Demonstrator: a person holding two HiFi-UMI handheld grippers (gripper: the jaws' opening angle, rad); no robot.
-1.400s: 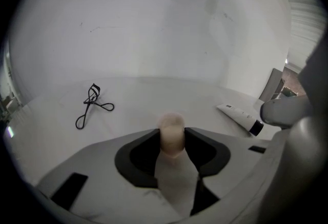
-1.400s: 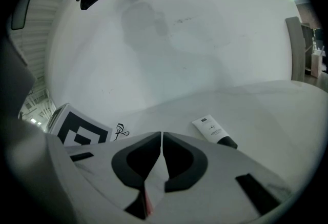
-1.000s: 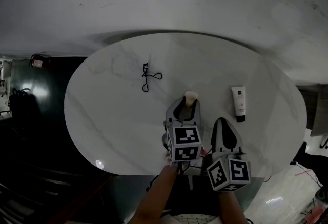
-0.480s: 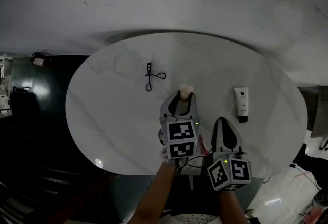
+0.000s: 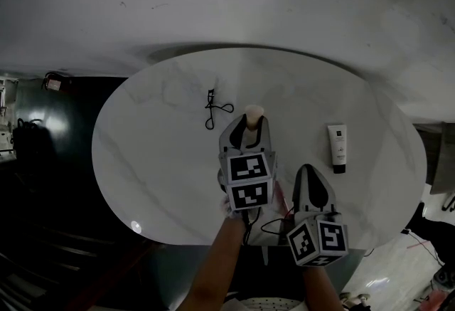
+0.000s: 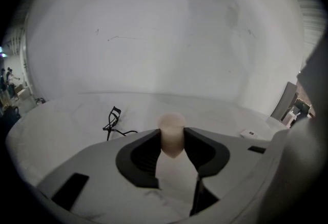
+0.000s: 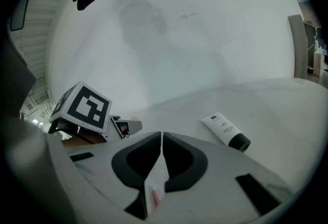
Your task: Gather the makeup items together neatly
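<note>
Left gripper (image 5: 249, 130): jaws grasp the sponge (image 6: 171, 136) above the mid-tabletop (image 5: 156, 160). Right gripper (image 5: 313, 185): jaws clenched together. The sponge is best lowered gently beside the curler (image 5: 215, 109), far left, or the tube (image 5: 337, 147), right.

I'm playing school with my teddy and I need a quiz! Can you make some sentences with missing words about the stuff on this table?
1. The left claw is squeezing the ____.
2. The tube has a ____ cap.
3. The right claw is ____, not open.
4. The eyelash curler lies on the ____.

Missing words: sponge; black; shut; table.
</note>
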